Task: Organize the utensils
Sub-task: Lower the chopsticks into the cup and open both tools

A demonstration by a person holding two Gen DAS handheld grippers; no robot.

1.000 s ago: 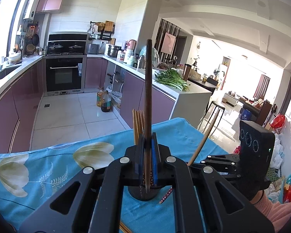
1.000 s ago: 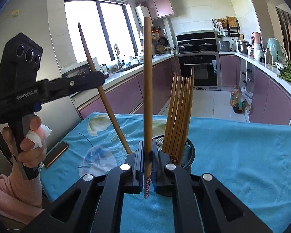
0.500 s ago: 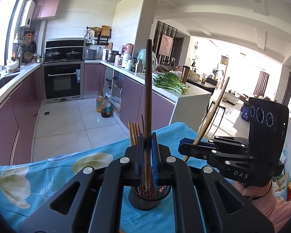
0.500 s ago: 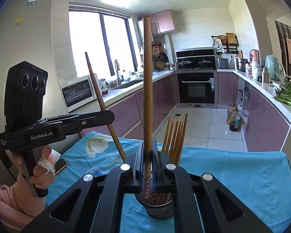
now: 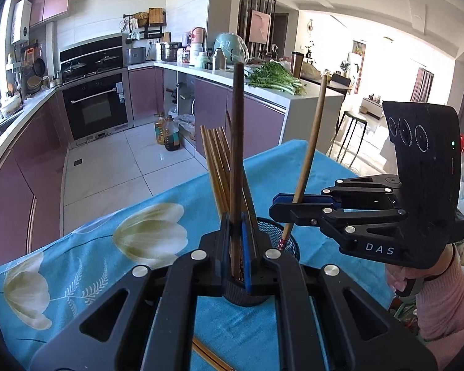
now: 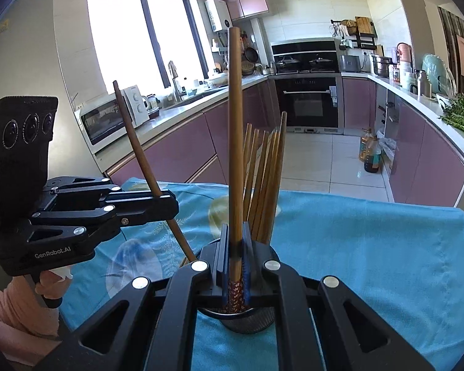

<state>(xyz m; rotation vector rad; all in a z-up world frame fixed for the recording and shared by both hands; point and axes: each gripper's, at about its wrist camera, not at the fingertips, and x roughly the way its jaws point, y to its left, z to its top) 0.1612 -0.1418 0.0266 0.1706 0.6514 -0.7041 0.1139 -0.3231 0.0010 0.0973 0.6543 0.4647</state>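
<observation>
Left gripper [image 5: 236, 247] pinches a dark brown wooden chopstick [image 5: 235, 167], its tip now lowered into the black mesh holder [image 5: 281, 241]; right gripper [image 6: 235, 266] clamps a lighter brown chopstick [image 6: 234, 142], down over the same holder [image 6: 250, 321]; beyond, upright tan chopsticks [image 6: 263, 182], blue floral tablecloth [image 6: 371, 241]; release looks next.

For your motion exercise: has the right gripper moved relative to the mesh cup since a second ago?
Yes. In the left wrist view the right gripper has come up and in toward the mesh cup, lower chopstick end now at the rim.
</observation>
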